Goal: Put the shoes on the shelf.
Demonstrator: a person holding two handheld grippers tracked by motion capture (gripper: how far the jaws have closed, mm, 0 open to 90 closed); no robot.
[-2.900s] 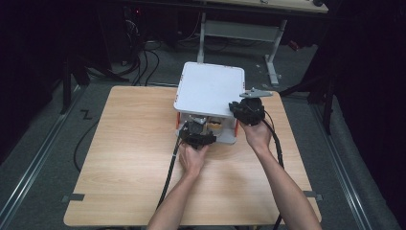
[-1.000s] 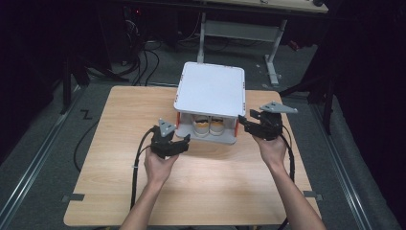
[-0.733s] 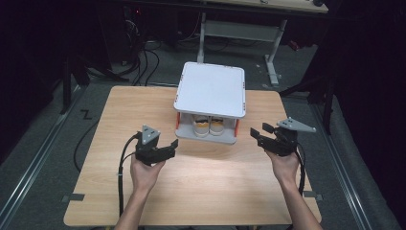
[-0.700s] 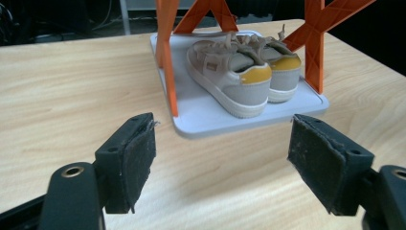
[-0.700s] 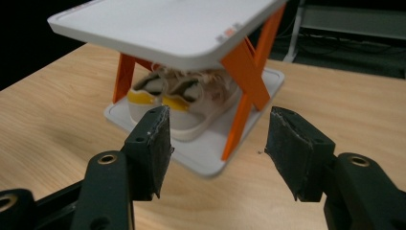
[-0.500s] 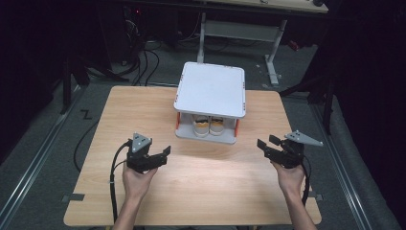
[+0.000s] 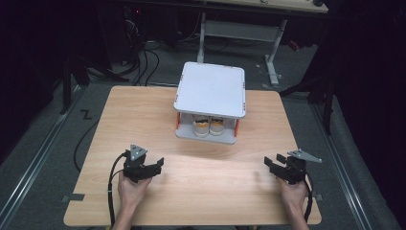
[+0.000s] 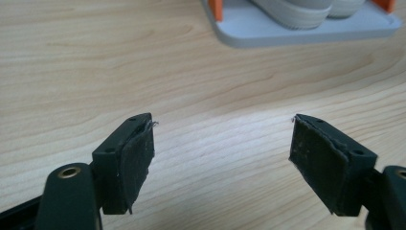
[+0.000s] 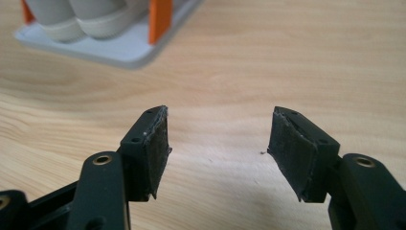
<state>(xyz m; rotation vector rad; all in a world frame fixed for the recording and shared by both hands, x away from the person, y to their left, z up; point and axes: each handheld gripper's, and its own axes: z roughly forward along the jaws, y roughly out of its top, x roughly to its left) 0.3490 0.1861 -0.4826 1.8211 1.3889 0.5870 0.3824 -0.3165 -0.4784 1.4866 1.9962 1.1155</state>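
Observation:
A small rack with a white top shelf, orange posts and a grey base stands at the far middle of the wooden table. A pair of white shoes sits on its lower shelf, their toes facing me. My left gripper rests low at the near left, open and empty. Near the right edge, my right gripper is open too. Its jaws have just been opening, with nothing between them.
Bare wood lies between the two grippers and the rack. Black cables trail on the dark floor beyond the table's far left. A grey desk frame stands behind the rack.
Both hands have pulled back from the rack's front toward the near edge, spread apart to left and right, and sunk close to the tabletop. Both grippers are empty.

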